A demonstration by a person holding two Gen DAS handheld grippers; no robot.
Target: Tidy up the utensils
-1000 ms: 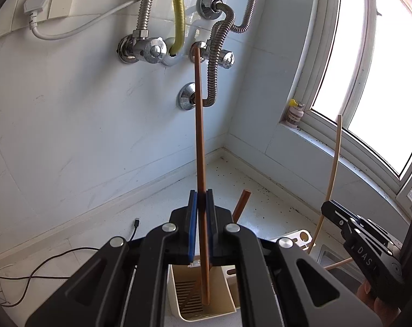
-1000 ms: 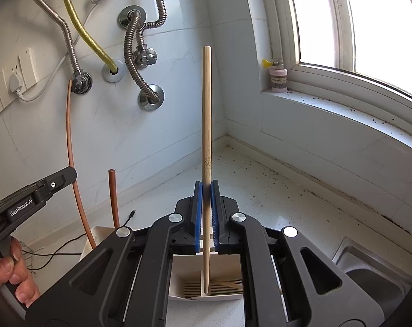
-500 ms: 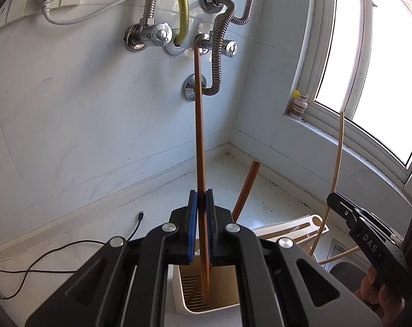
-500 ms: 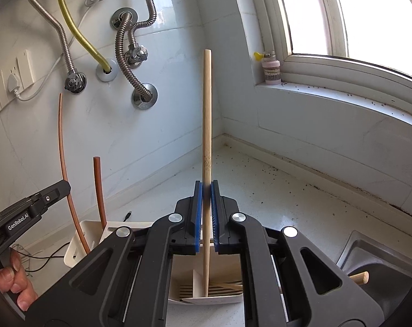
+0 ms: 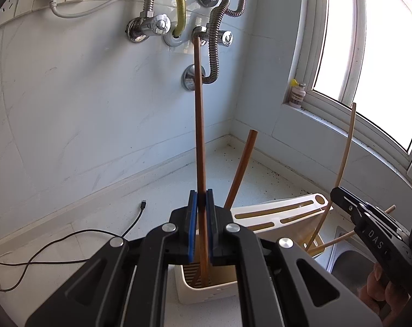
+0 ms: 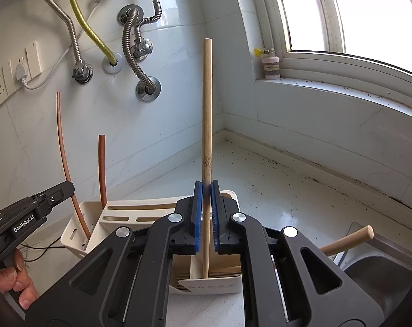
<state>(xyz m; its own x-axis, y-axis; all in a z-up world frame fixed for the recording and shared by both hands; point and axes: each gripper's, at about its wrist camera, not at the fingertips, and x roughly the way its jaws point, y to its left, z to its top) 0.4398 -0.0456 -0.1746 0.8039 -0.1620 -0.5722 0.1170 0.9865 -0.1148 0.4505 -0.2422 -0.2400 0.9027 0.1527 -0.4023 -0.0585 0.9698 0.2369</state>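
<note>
Our left gripper (image 5: 201, 209) pinches a dark brown chopstick (image 5: 199, 125) upright, its lower tip inside the cream utensil holder (image 5: 206, 288) on the counter. Our right gripper (image 6: 206, 204) clamps a pale bamboo chopstick (image 6: 207, 109), tip down in another compartment of that holder.

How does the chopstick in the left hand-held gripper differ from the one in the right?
The left hand-held gripper clamps a dark reddish-brown chopstick; the right hand-held gripper clamps a pale bamboo chopstick. The brown one looks thinner. Both stand nearly upright, lower tips inside the cream utensil holder.
</note>
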